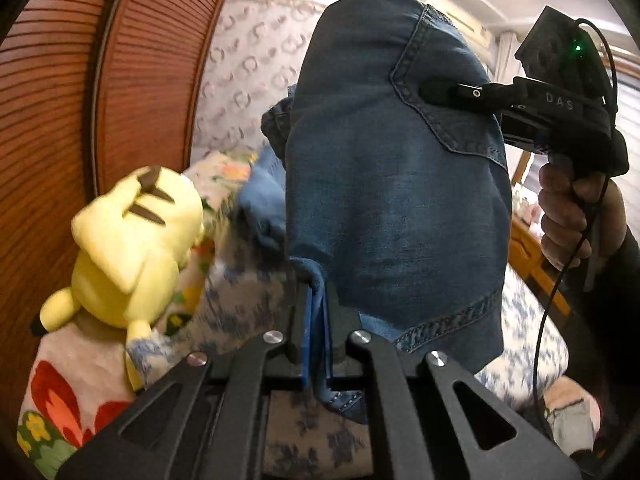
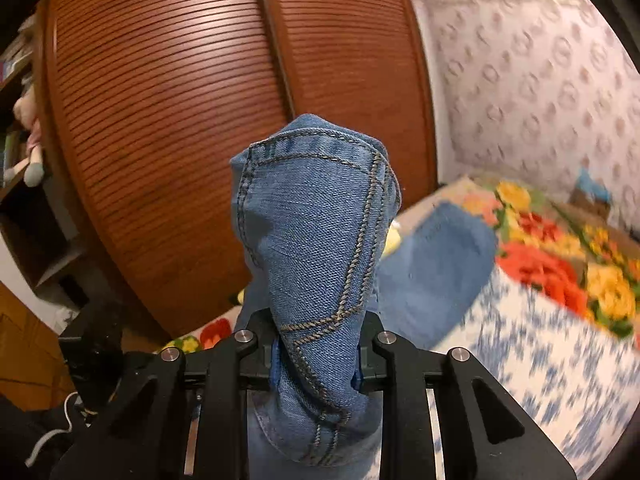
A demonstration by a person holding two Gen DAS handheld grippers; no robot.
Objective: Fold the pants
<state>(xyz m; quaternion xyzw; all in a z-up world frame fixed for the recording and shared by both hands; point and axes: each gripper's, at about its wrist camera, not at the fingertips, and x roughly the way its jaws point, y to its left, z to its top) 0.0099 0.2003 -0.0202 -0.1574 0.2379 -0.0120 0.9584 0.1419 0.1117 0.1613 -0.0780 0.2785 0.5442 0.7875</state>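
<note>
Blue denim pants [image 1: 392,200] hang lifted above the bed. In the left wrist view my left gripper [image 1: 316,312] is shut on a thin edge of the denim, which runs down between its blue pads. Up at the right, my right gripper [image 1: 430,92] bites into the cloth beside a pocket seam, and a person's hand [image 1: 568,216] holds its handle. In the right wrist view the right gripper [image 2: 318,360] is shut on a thick bunch of the pants [image 2: 316,220], with stitched seams standing up out of the jaws. Another part of the denim [image 2: 436,272] trails down to the bed.
A yellow plush toy [image 1: 132,248] lies on the bed at the left. Brown louvred wardrobe doors [image 2: 180,120] stand close behind. The bed has a blue-flowered sheet [image 2: 540,360] and a bright floral blanket [image 2: 560,264]. A shelf with a doll [image 2: 28,140] is at the far left.
</note>
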